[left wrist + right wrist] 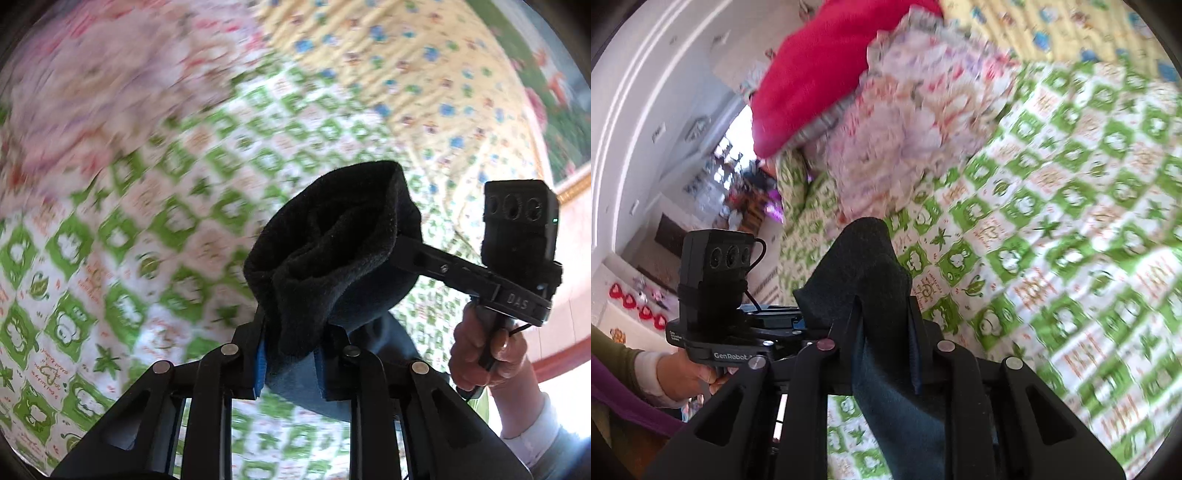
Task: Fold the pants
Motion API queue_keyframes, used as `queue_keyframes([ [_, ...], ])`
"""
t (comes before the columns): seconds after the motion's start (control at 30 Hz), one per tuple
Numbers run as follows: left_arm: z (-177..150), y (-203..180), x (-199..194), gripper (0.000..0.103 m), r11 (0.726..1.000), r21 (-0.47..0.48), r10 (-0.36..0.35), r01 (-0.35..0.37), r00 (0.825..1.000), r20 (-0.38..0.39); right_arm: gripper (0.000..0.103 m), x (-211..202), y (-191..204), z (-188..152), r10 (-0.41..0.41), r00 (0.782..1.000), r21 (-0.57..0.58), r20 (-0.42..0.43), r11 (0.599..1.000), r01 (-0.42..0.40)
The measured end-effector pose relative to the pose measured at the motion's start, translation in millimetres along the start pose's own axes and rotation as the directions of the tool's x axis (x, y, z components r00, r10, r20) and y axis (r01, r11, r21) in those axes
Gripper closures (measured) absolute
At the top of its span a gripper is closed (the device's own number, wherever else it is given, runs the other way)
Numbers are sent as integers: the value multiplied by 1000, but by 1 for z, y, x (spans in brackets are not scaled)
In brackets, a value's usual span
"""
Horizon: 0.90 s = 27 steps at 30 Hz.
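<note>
The pants [332, 240] are dark fleece, bunched in a thick wad and lifted above the bed. In the left wrist view my left gripper [291, 354] is shut on a fold of them, blue pads [260, 369] pressing the cloth. The right gripper [402, 251] reaches in from the right with its tips buried in the same wad, a hand [480, 354] holding its handle. In the right wrist view my right gripper [884, 321] is shut on the pants [860, 266], which rise in a peak between its fingers. The left gripper's housing [716, 288] sits close on the left.
A green-and-white patterned bedsheet [1071, 221] covers the bed under both grippers. A pink floral ruffled quilt [916, 129] and a red pillow [820, 74] lie at the far end. A yellow flowered blanket [406, 74] lies beyond. The bed edge and floor [750, 221] are at left.
</note>
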State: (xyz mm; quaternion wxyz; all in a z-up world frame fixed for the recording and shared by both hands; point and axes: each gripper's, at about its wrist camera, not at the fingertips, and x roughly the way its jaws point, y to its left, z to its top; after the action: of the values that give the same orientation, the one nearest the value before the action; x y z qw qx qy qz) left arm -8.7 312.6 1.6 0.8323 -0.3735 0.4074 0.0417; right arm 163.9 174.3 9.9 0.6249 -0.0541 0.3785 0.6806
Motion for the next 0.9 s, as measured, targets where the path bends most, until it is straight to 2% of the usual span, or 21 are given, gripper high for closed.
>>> queue_keyframes([
  [0.23,-7,-69,-8,85,985,159,-70,71,997,-13,82,-69,1,-28,-12,991,42,133,999,6],
  [0.5,-31,-139,0,85,941,299,-139,157,987,-81,82,-138,-5,-77,-53,964,122,259,992,21],
  [0.9,-84,-210,32,85,870,435,-147,230,965,-216,82,-198,-18,-154,-127,913,245,389,969,30],
])
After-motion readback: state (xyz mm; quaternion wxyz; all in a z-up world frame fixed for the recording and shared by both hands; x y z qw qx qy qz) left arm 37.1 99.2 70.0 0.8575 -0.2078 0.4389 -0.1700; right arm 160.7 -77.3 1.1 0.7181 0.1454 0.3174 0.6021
